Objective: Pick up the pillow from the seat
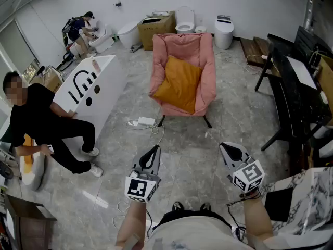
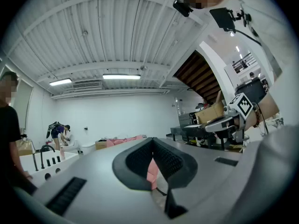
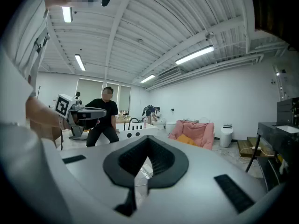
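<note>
Since your left gripper and right gripper have jaws closed on nothing, pinch the soft, light-looking pillow well ahead by a corner.

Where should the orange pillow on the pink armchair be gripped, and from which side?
Probably the lower corner of the orange square pillow, coming from the front: it leans cornerwise on the back of the pink padded armchair, whose raised sides block both flanks.
</note>
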`<state>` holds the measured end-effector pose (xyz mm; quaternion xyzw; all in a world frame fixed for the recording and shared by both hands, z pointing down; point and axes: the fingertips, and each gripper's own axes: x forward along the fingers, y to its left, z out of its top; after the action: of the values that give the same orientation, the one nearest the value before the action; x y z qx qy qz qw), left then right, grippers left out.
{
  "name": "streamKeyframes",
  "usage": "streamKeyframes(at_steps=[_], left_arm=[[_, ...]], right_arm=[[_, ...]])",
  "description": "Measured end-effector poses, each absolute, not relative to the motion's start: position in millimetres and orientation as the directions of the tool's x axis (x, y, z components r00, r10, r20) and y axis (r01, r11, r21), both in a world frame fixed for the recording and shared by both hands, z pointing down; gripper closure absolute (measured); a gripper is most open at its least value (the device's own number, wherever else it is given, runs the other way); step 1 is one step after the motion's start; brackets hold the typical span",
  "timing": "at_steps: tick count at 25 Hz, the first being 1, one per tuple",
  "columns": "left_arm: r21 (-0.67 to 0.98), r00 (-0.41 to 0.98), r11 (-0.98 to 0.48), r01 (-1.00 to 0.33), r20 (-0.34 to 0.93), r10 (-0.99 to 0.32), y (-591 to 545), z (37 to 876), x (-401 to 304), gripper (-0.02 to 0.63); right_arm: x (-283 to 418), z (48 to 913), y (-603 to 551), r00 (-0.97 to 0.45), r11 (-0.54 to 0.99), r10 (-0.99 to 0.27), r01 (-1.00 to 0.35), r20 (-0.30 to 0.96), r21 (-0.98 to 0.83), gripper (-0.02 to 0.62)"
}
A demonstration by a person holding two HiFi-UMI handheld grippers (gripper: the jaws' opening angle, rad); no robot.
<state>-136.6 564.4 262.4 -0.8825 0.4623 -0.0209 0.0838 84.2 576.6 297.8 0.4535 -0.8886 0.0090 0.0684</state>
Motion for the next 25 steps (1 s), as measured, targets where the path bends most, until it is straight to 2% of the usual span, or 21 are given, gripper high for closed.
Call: streamKeyframes(at_steps=[3, 6, 25], left_arm=[[-0.178, 0.568, -0.558, -0.811, -0.006, -0.823, 562.5, 263.8, -138.9, 0.6], [-0.172, 0.583, -0.567, -0.806, -0.057, -0.811, 560.7, 262.8, -141.6, 0.6], [-0.13, 0.618, -0.609, -0.782, -0.039, -0.785, 545.9, 270.9, -174.3, 0.598]], right_arm=[[81.8, 297.6, 575.1, -0.581, 0.591, -0.803, -0.805, 0.132, 0.048, 0.581], [78.1, 299.4, 573.2, -0.58, 0.589, -0.803, -0.807, 0.134, 0.039, 0.581], [50.6, 300.9, 563.7, -0.541, 0.546, -0.831, -0.838, 0.129, 0.0, 0.578]])
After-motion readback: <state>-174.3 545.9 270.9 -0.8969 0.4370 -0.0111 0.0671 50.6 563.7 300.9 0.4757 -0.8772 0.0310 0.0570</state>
